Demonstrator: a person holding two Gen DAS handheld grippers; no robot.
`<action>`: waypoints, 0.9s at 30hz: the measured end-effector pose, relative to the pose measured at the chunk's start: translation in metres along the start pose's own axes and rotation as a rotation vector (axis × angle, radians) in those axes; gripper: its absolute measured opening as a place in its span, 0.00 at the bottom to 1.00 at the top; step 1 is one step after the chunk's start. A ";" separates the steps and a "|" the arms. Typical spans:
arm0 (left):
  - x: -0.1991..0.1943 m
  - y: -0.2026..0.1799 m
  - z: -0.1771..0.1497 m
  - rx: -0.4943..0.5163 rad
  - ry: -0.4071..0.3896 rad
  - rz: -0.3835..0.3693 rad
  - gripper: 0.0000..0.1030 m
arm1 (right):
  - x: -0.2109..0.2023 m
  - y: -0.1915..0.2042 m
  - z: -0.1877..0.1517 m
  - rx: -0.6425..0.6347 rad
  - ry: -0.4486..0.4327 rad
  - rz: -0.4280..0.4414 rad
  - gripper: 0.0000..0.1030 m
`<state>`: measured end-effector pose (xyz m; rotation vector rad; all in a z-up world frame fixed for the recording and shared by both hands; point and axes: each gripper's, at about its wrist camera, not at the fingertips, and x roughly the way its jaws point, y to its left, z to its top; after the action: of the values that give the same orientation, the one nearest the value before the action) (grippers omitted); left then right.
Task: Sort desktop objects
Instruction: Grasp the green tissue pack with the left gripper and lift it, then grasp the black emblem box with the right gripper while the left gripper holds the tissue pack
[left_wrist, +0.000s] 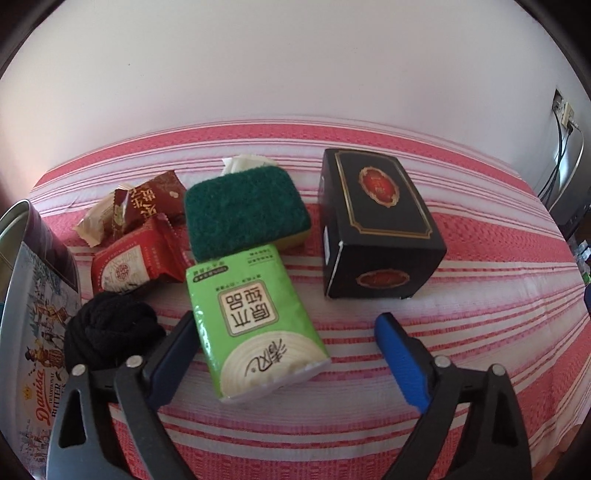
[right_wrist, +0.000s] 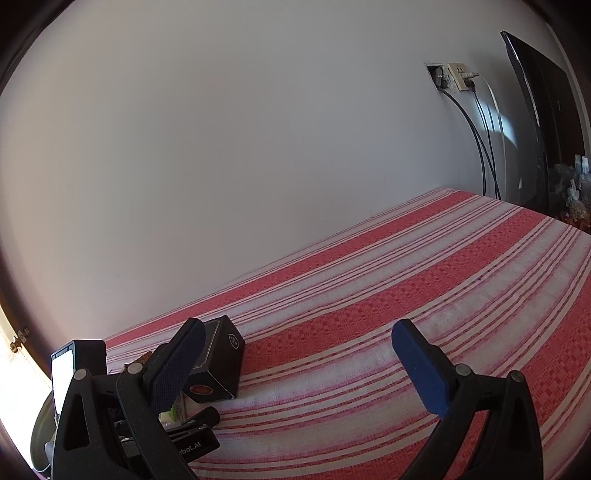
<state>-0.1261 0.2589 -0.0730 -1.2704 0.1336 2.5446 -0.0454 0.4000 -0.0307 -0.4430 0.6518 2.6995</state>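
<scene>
The red-and-white striped cloth (left_wrist: 480, 295) runs back to the wall, with a wide bare stretch on its right side where the right gripper (right_wrist: 299, 347) hangs spread and empty; the black box (left_wrist: 373, 221) lies just beyond that gripper's left finger. The left gripper (left_wrist: 284, 325) is spread too, its left finger just beside the green tissue pack (left_wrist: 251, 317), which lies tilted between the fingers without being pinched. The cookie tin (left_wrist: 33, 314) stands at the left edge, then the green scouring sponge (left_wrist: 243, 210) resting on the pack's far end, the black yarn ball (left_wrist: 110, 328) beside the left finger and the red snack packets (left_wrist: 140, 236) behind it
</scene>
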 end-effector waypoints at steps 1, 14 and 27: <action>-0.003 0.003 -0.001 -0.009 -0.009 -0.008 0.77 | 0.000 -0.001 0.000 0.004 0.005 0.002 0.99; -0.057 0.051 -0.024 -0.119 -0.199 -0.300 0.48 | 0.008 0.008 -0.007 -0.014 0.057 0.033 0.99; -0.118 0.073 -0.026 -0.014 -0.559 -0.054 0.48 | 0.024 0.040 -0.014 -0.136 0.108 0.029 0.99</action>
<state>-0.0608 0.1582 0.0017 -0.5176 -0.0387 2.7423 -0.0790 0.3650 -0.0355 -0.6223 0.5076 2.7733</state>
